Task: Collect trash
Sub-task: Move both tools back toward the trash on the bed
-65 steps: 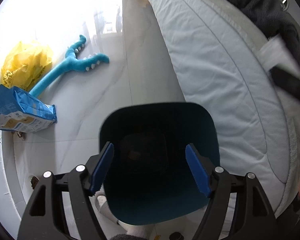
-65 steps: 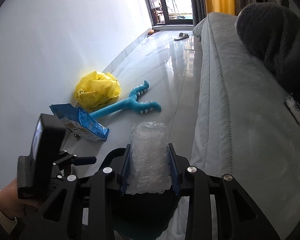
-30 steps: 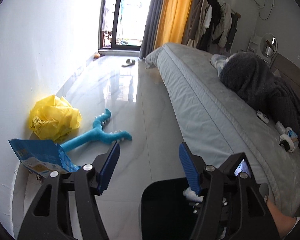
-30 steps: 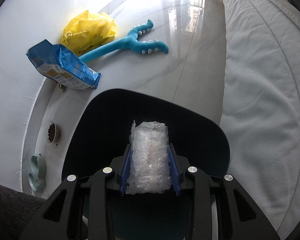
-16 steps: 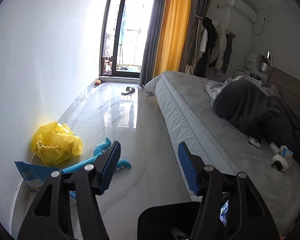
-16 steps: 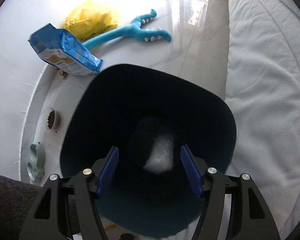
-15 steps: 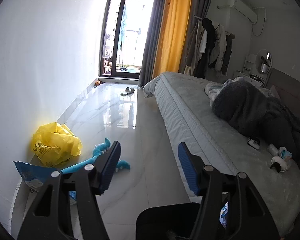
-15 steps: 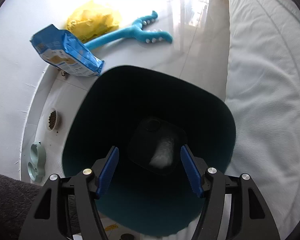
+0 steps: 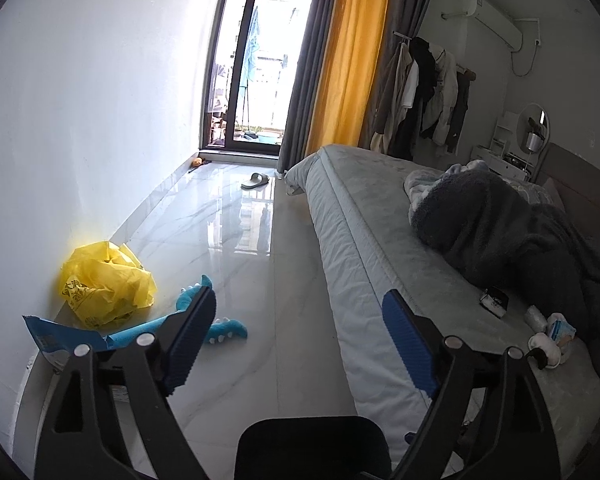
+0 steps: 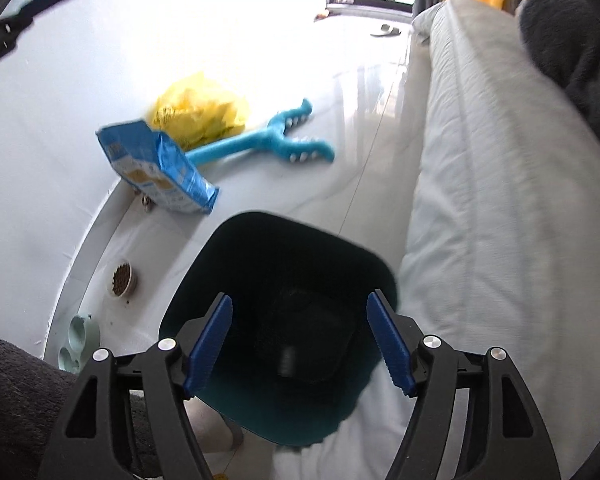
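Blue-padded and spread wide, held the right claw [image 10: 300, 300] over the mouth of the dark teal bin [image 10: 227, 264], with nothing between the pads. Looked straight down into that bin from the right wrist only: made out a small pale-grey scrap [image 10: 285, 358] on the dark bottom, too blurred to identify. Caught just the bin's black rim from the left wrist, with none of its inside. Kept the left claw [image 9: 297, 296] wide as well, gripping nothing, levelled across the room.

Found, in the right view alone, a bowl of brown kibble [image 10: 120, 278] and a pale green double dish [image 10: 77, 340] on the floor by the wall. Saw beyond them the blue bag [image 10: 155, 168], the blue plush toy [image 10: 267, 140] and the yellow plastic bag [image 10: 199, 116].

Picked out, in the left view alone, a small black box [image 9: 494, 302] and a white roll [image 9: 538, 316] on the bed [image 9: 380, 208], beside a dark blanket [image 9: 500, 232]. Farther off, noted a slipper [image 9: 255, 180], then a yellow curtain [image 9: 348, 60].
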A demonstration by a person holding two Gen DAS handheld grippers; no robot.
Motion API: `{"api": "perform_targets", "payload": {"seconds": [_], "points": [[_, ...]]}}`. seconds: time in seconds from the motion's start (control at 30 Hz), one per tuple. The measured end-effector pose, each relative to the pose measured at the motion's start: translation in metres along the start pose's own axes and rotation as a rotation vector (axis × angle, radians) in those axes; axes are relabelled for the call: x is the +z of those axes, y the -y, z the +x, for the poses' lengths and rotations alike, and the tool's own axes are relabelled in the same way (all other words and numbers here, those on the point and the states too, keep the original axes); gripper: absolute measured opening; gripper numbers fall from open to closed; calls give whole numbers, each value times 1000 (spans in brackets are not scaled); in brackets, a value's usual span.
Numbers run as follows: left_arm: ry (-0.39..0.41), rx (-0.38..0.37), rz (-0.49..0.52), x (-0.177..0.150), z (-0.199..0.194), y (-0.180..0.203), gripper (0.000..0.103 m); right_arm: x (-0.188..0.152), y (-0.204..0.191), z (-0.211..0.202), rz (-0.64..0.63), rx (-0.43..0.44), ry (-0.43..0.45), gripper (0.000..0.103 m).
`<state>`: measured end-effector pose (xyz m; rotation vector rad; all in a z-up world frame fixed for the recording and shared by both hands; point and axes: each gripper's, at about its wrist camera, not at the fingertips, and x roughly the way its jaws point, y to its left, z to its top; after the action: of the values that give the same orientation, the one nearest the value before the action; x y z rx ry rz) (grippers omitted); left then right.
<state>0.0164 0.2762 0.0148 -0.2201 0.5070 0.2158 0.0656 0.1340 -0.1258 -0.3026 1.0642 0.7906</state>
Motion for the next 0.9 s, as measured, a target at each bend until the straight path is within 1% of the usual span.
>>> {"api": "perform_targets", "payload": {"seconds": [0.13, 0.2, 0.6, 0.83, 0.9], "points": [[-4, -11, 7, -1, 2, 17, 94, 1, 14, -26, 3, -29, 71, 73], [-5, -23, 3, -1, 1, 23, 95, 0, 20, -35, 3, -40, 92, 73], [-35, -80, 16, -1, 7, 66, 97, -19, 59, -79, 39, -84, 176, 74], [-59, -116, 50, -7, 14, 99, 98, -31, 89, -107, 50, -128, 231, 74], [-67, -138, 45, -8, 16, 107, 98, -34, 96, -115, 60, -135, 245, 74]]}}
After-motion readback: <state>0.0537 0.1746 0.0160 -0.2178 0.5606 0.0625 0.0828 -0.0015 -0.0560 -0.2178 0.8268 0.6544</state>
